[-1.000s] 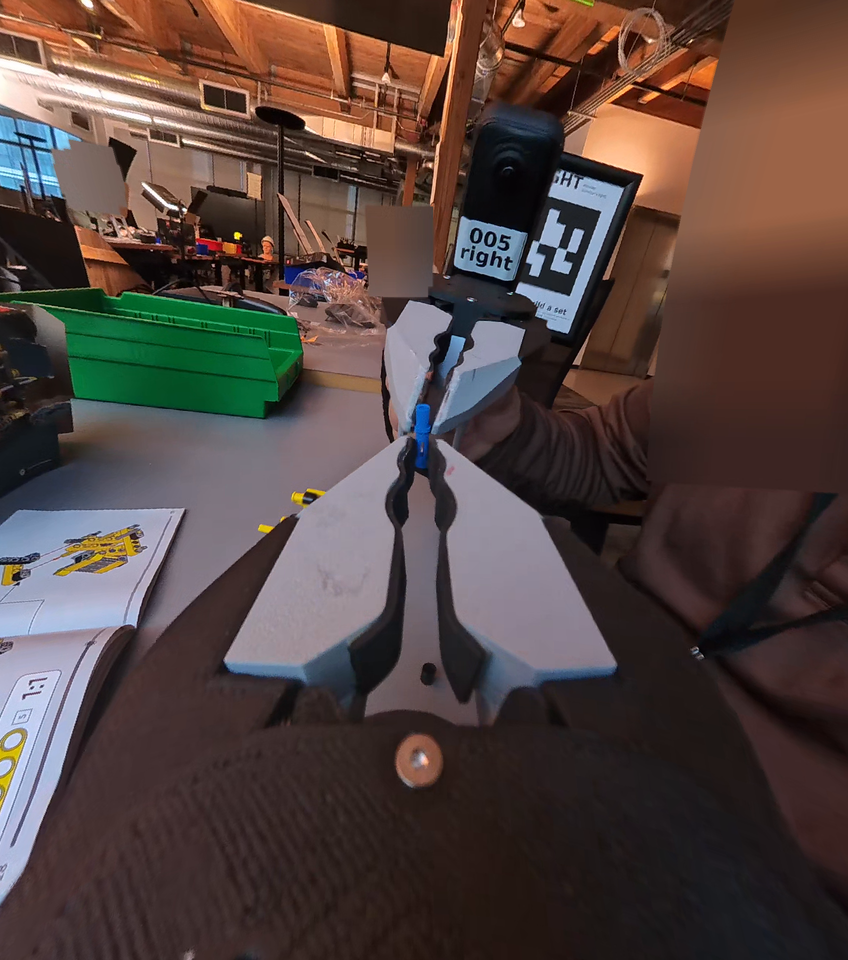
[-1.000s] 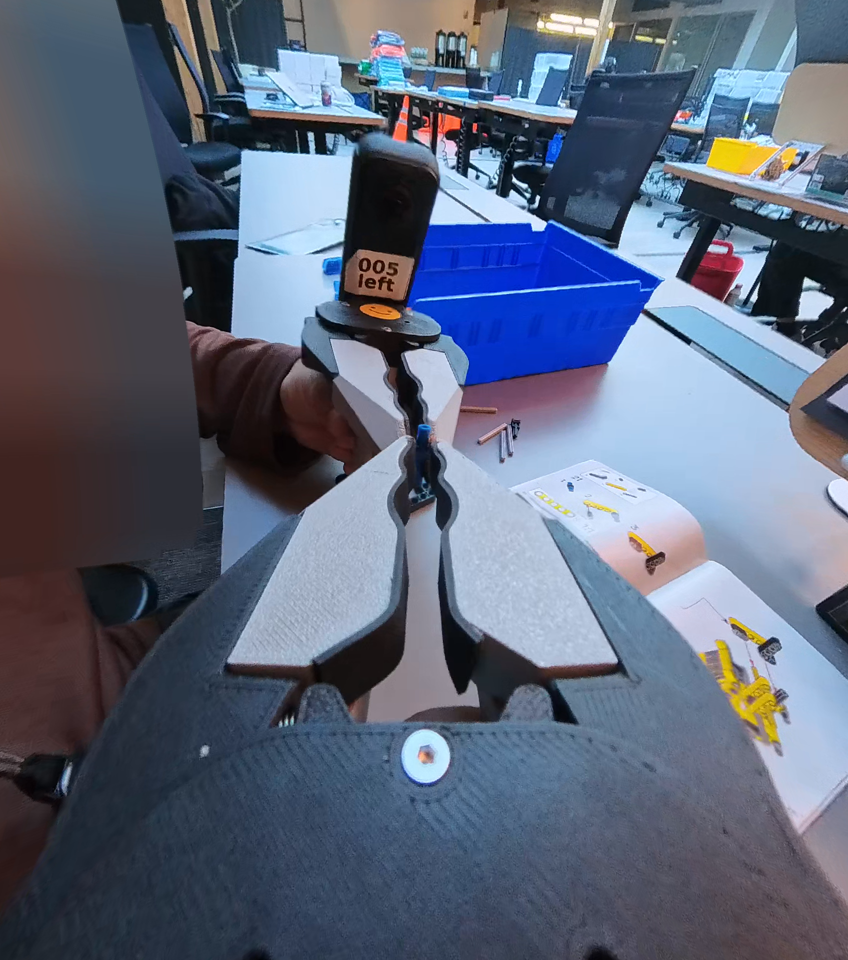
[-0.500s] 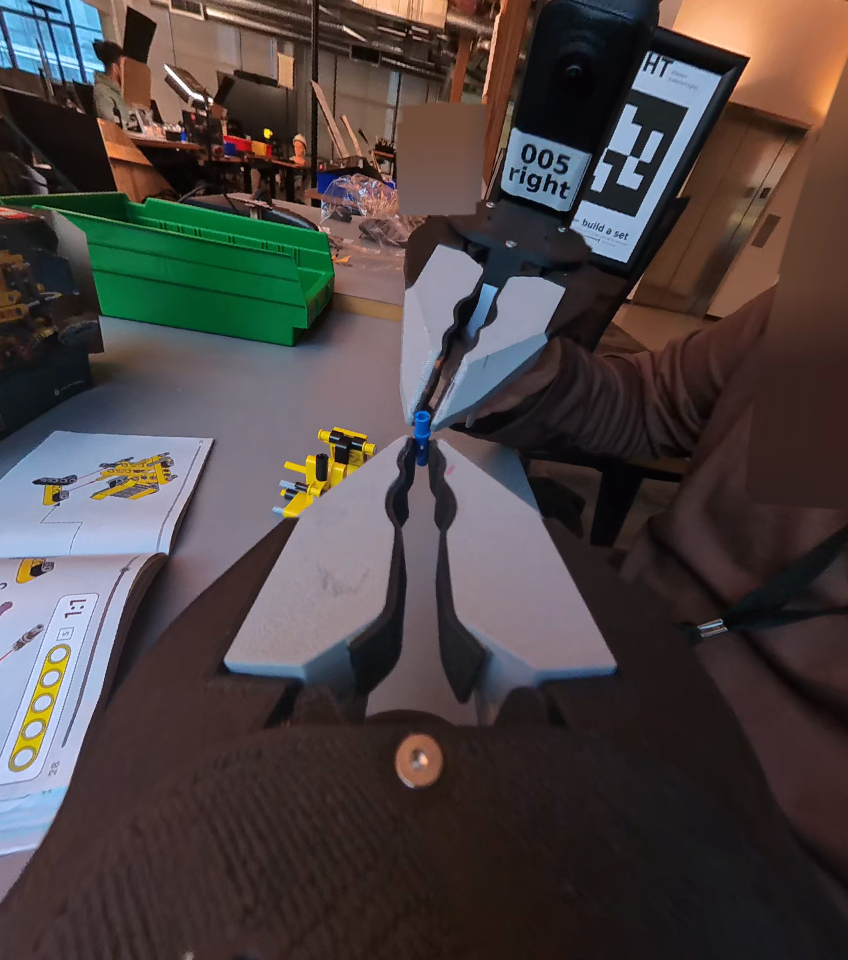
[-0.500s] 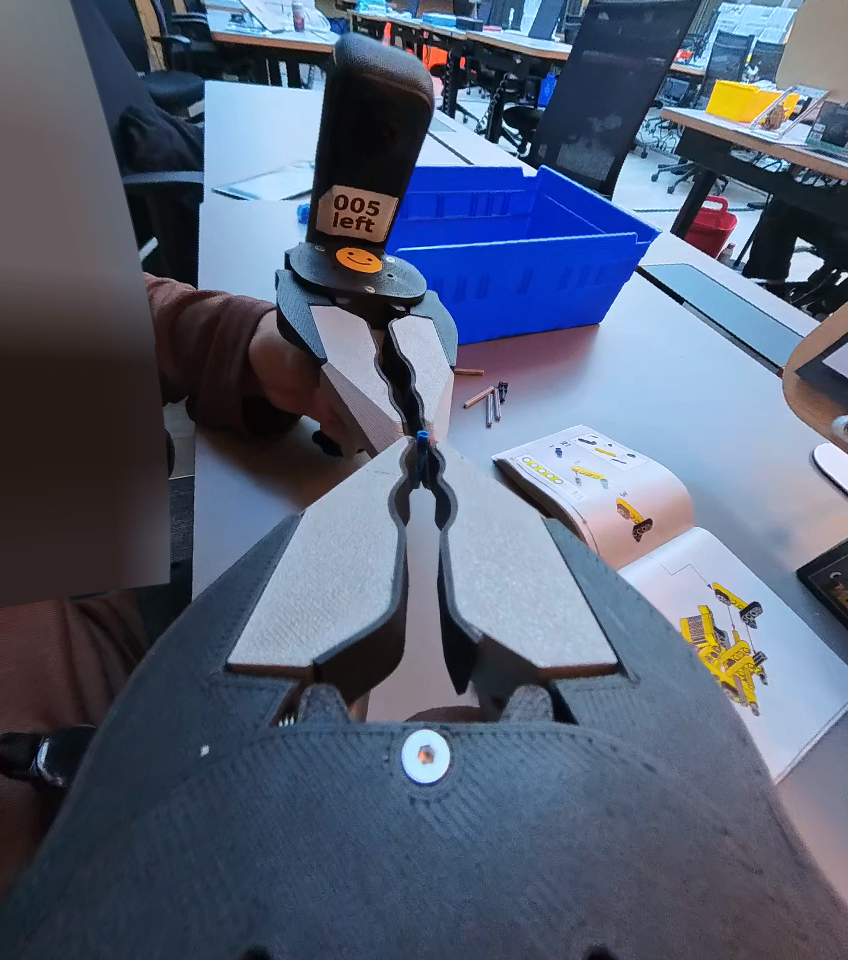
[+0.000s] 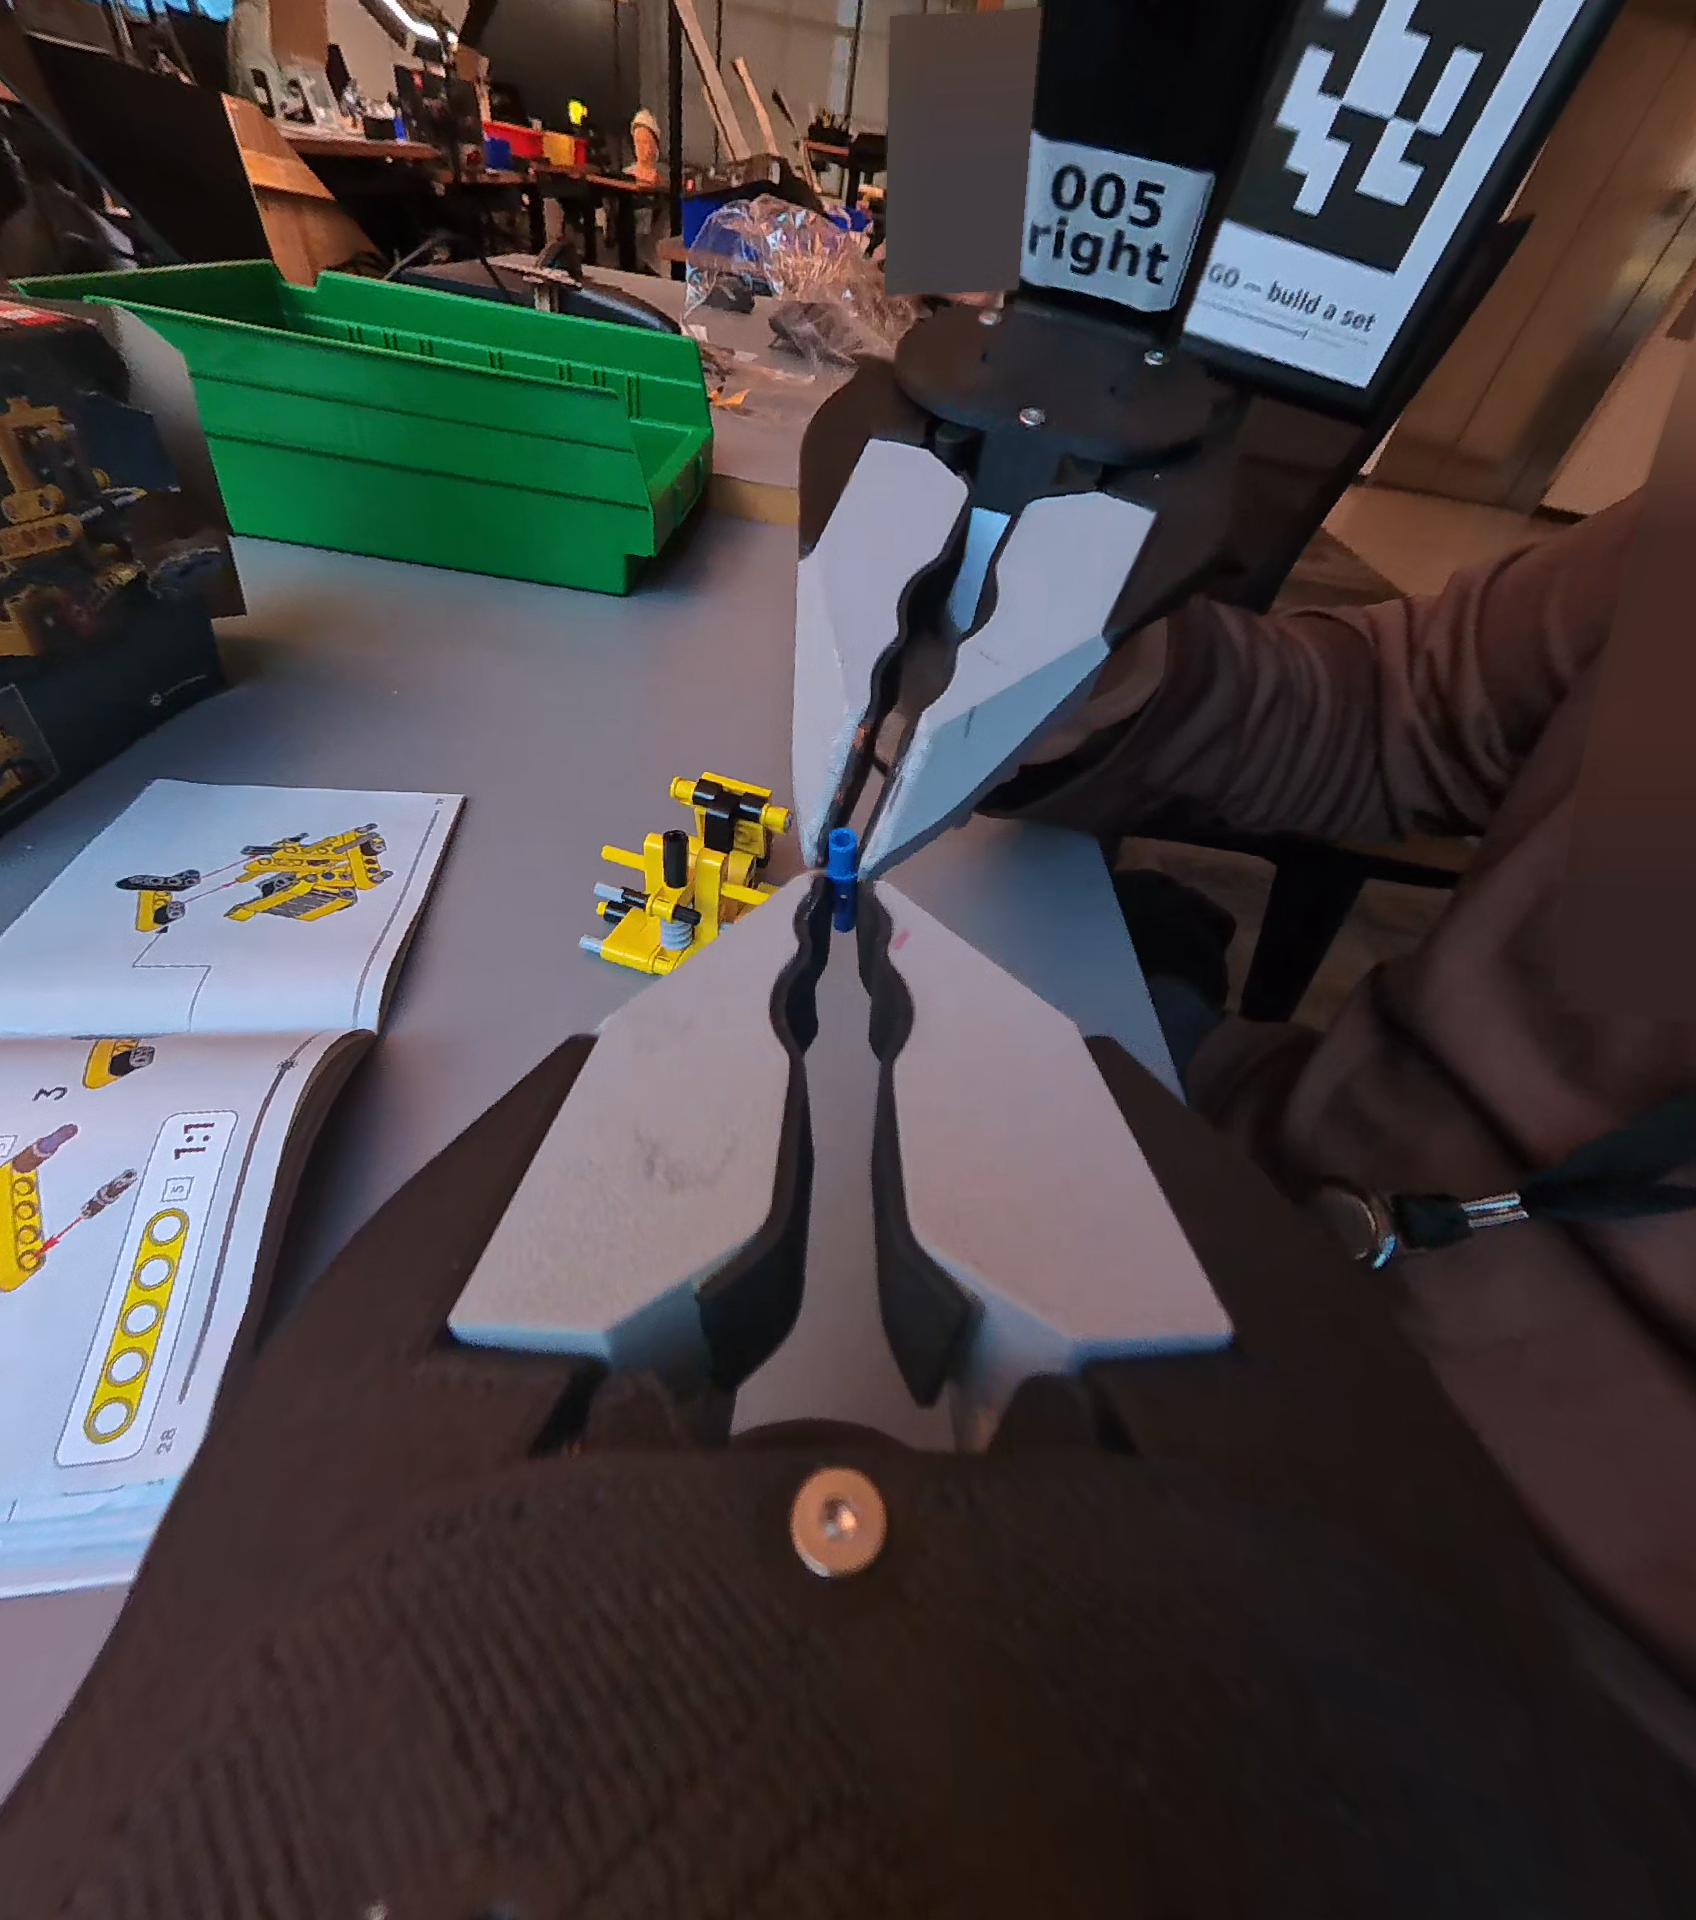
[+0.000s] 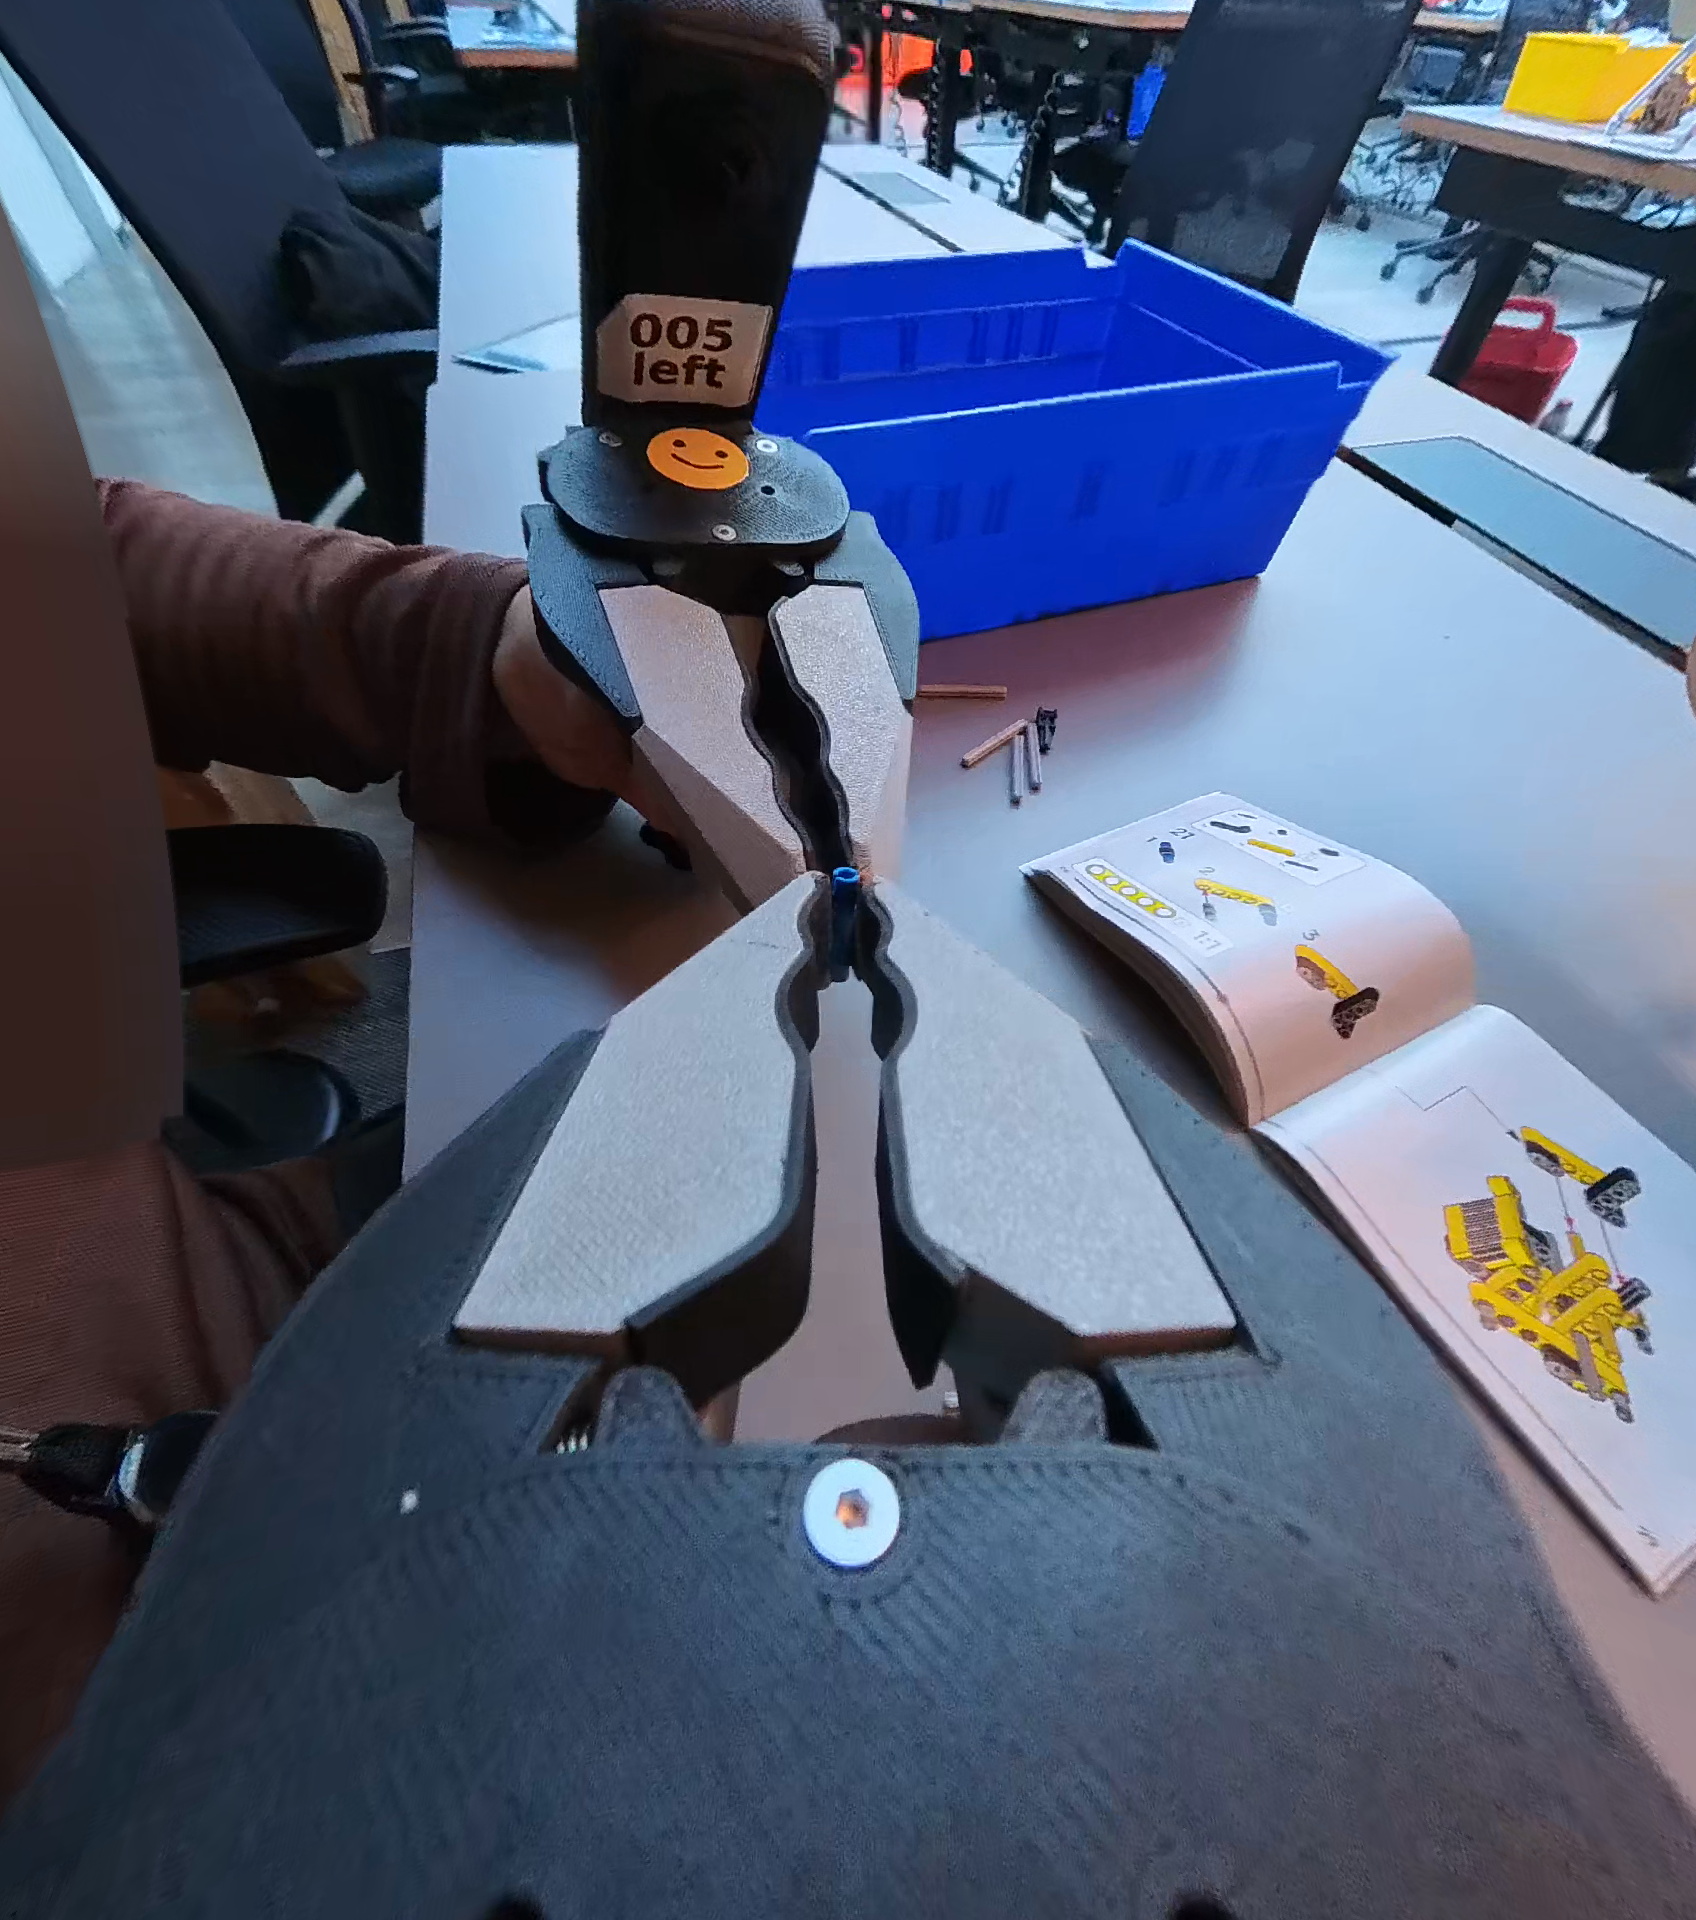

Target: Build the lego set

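While tips meet, blue pin (image 5: 841,885) sits pinched between left claw (image 5: 836,906) and right claw (image 6: 842,920).

My two tools meet tip to tip above the table (image 5: 470,675), a pin (image 5: 841,879) between them. Left of my left tool (image 5: 839,914) sits the model (image 5: 688,883), the booklet (image 5: 200,935) farther left, a bin (image 5: 428,416) behind. Loose rods (image 6: 1015,750) lie before another bin (image 6: 1052,457).

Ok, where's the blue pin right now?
The blue pin is held in the air where the tips of both sets of jaws meet, centre of both wrist views, just right of the yellow assembly in the left wrist view.
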Demonstrator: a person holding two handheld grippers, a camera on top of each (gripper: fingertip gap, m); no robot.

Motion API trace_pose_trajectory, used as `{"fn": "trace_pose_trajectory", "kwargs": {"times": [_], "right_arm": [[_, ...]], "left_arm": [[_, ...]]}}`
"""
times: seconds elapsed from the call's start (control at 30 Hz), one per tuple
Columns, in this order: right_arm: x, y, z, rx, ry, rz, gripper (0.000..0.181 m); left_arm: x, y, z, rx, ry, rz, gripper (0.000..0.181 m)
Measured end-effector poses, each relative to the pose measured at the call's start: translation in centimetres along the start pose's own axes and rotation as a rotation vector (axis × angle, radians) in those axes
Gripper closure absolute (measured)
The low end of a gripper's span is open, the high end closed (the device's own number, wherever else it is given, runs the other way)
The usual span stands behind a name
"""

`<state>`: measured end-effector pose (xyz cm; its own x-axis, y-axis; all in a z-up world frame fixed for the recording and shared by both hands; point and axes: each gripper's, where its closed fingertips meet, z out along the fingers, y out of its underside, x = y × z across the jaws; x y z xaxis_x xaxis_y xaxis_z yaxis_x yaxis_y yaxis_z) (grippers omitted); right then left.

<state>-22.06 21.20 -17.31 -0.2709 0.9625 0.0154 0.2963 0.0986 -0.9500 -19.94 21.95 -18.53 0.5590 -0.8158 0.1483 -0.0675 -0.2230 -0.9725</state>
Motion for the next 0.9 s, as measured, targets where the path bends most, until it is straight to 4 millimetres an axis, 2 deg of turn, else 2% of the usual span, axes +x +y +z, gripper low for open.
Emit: {"fn": "trace_pose_trajectory", "kwargs": {"times": [0.13, 0.37, 0.53, 0.63, 0.7, 0.9], "right_arm": [[-0.1, 0.6, -0.1, 0.01, -0.052, 0.064, 0.181], [-0.5, 1.8, -0.2, -0.028, -0.042, 0.048, 0.181], [-1.7, 4.1, -0.5, -0.037, -0.124, 0.172, 0.181], [-2.3, 5.2, -0.4, -0.062, -0.157, 0.218, 0.181], [-2.4, 5.0, -0.3, -0.058, -0.16, 0.212, 0.181], [-3.8, 6.6, 1.2, -0.193, -0.191, 0.129, 0.18]], "left_arm": [[0.1, 0.5, 0.2, -0.035, -0.014, 0.014, 0.179], [0.2, 1.7, 0.5, -0.087, -0.001, -0.021, 0.179], [1.0, 4.2, -0.5, -0.243, 0.063, 0.008, 0.175], [1.6, 5.5, -0.4, -0.329, 0.094, 0.035, 0.174], [2.0, 6.4, -0.3, -0.382, 0.109, 0.04, 0.171], [2.6, 7.3, -0.3, -0.441, 0.136, 0.034, 0.178]]}}
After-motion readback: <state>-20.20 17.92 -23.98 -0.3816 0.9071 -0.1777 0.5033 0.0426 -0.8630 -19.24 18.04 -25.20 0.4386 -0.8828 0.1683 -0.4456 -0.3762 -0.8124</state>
